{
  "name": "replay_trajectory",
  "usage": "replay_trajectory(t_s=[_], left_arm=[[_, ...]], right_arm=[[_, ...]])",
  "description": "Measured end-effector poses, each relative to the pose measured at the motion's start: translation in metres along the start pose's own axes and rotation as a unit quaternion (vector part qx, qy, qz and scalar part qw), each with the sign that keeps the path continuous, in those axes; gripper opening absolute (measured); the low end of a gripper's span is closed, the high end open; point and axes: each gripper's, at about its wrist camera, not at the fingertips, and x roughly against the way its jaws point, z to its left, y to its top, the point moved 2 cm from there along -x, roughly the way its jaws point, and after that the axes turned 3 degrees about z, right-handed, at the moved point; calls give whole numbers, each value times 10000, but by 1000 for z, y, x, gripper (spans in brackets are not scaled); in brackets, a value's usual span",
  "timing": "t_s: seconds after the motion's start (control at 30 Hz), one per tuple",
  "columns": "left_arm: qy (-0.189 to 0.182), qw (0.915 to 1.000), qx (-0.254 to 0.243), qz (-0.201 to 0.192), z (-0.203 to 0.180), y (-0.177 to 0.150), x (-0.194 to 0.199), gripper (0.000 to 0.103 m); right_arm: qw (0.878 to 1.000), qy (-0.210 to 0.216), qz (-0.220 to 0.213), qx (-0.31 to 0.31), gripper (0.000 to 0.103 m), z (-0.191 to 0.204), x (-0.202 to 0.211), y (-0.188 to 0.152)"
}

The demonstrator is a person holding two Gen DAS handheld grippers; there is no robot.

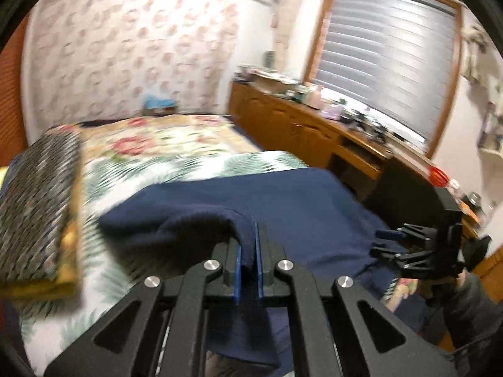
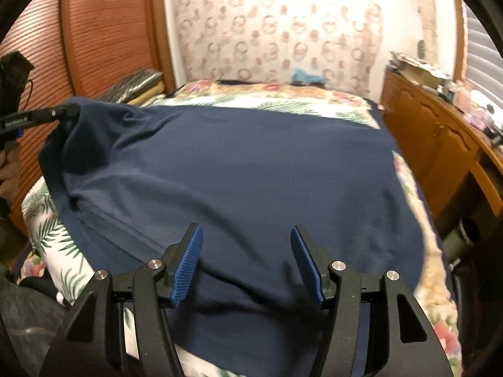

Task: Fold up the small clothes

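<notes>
A navy blue garment [image 2: 239,169] lies spread on the floral bedspread [image 2: 283,100]. My left gripper [image 1: 247,245] is shut on a bunched edge of the navy garment [image 1: 283,201] and lifts it off the bed. It also shows in the right wrist view [image 2: 67,111] at the garment's raised far left corner. My right gripper [image 2: 245,251] is open, its blue pads [image 2: 188,264] spread just above the near edge of the cloth. It also shows in the left wrist view [image 1: 396,245] at the right, over the garment's right edge.
A dark patterned cushion or stack [image 1: 37,207] sits on the bed's left side. A wooden cabinet [image 1: 308,132] with clutter runs along the right under a window with blinds [image 1: 386,59]. A wooden slatted door [image 2: 103,28] stands at the left. A small blue object [image 2: 306,77] lies at the bed's head.
</notes>
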Motion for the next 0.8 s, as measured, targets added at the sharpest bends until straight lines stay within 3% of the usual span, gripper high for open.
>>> replay_trajectory(t_s=[0.23,0.53,0.6,0.67,0.8], left_arm=[[-432,9959,-789,86,-70,49,-32,4],[-812,9882,-1284,168,-137,67,-46,4],[-894,9845,-1439,447,-141,61,-58,8],[-994,9804,-1538,722,-144,54,-69,31],[-687,9815,-1632,727,-141,41,-68,43]], right_arm=[[9984,-404,-188,-350,56,-36,29,-4],[9965,-571,-363,-497,56,-54,50,-7],[9964,-563,-393,-499,56,-56,53,-9],[9965,-531,-394,-517,56,-56,54,-11],[9967,-522,-349,-511,56,-56,51,-12]])
